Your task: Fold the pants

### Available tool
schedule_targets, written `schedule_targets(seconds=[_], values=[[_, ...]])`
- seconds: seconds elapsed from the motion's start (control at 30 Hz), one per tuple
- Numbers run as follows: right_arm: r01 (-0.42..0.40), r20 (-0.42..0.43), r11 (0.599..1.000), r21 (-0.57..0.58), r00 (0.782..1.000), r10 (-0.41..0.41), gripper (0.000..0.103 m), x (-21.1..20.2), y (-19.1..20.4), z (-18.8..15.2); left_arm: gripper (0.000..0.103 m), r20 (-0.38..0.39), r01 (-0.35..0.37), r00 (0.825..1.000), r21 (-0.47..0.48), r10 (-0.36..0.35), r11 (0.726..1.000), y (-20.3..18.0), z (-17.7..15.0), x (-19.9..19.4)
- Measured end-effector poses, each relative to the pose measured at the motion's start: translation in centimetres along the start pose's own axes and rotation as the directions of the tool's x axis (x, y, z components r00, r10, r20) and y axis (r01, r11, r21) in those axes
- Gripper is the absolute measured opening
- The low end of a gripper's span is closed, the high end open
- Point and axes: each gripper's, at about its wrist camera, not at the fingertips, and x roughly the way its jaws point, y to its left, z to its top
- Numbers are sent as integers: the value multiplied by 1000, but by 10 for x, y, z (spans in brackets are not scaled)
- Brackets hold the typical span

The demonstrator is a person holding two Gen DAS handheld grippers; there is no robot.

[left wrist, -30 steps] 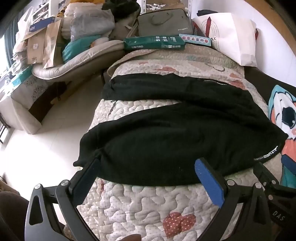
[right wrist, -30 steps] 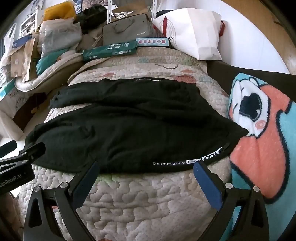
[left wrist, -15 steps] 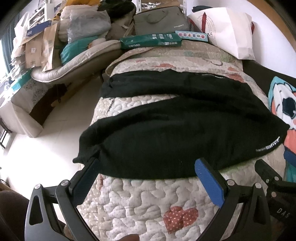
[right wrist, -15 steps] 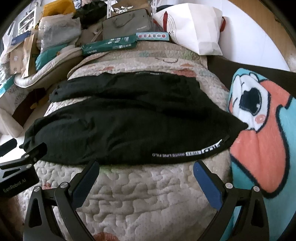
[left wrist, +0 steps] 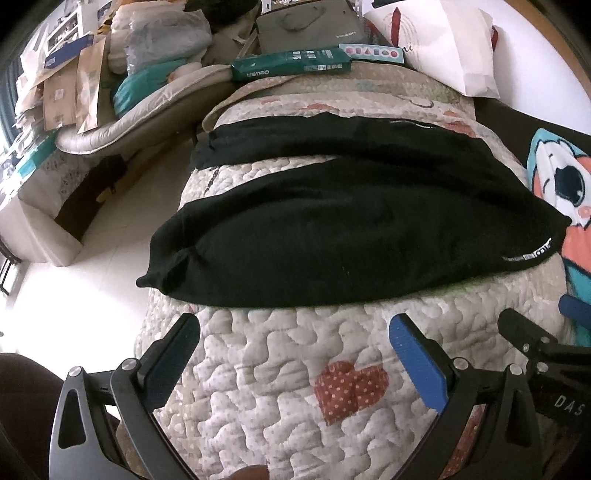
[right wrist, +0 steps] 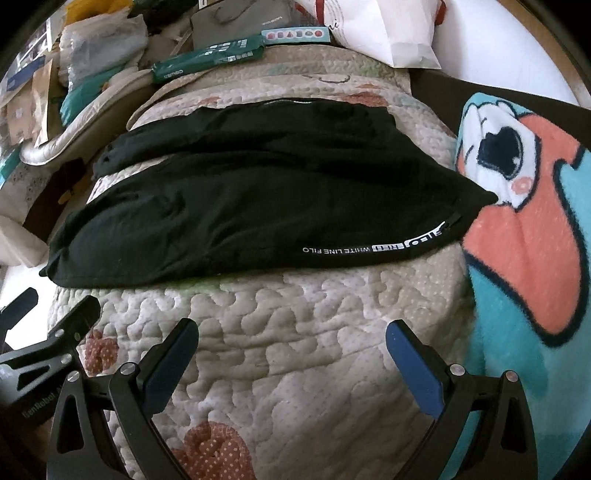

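Black pants [left wrist: 351, 229] lie spread flat across a quilted bed cover [left wrist: 280, 373], legs running left, waist at the right, white lettering along the near edge [right wrist: 373, 249]. They also show in the right wrist view [right wrist: 258, 206]. My left gripper [left wrist: 295, 347] is open and empty, hovering over bare quilt short of the pants' near edge. My right gripper [right wrist: 291, 347] is open and empty, also over bare quilt near the lettered hem. The right gripper shows at the left view's right edge [left wrist: 535, 350]. The left gripper shows at the right view's left edge [right wrist: 48, 339].
A teal and orange cartoon blanket [right wrist: 524, 236] lies right of the pants. A green box [left wrist: 291, 64], grey bag [left wrist: 310, 24] and white paper bag [left wrist: 443, 44] sit at the far end. A cluttered chair [left wrist: 147, 92] and white floor [left wrist: 110, 229] are left.
Both grippers have drawn back toward me from the pants' near edge; more bare quilt now lies between the fingers and the pants. The pants have not moved.
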Motion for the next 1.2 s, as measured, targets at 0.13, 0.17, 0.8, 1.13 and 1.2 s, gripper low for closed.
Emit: schedule_targets(seconds=[0.13, 0.17, 0.8, 1.13, 1.2], values=[[3, 4, 1000, 3, 1000, -3, 103, -2, 1, 1, 102, -10, 1, 1000, -14, -1, 1000, 2, 0, 0], [4, 2, 1000, 3, 1000, -4, 103, -2, 1, 1, 102, -13, 1, 1000, -17, -1, 1000, 3, 1, 0], [36, -95, 999, -35, 995, -40, 103, 21, 5, -9, 102, -172, 31, 984, -71, -43, 997, 2, -7, 35], [38, -119, 999, -34, 992, -42, 103, 28, 5, -12, 103, -173, 25, 984, -63, -35, 998, -4, -10, 38], [35, -122, 999, -29, 992, -38, 103, 29, 5, -12, 103, -175, 29, 984, -71, -41, 997, -3, -10, 38]])
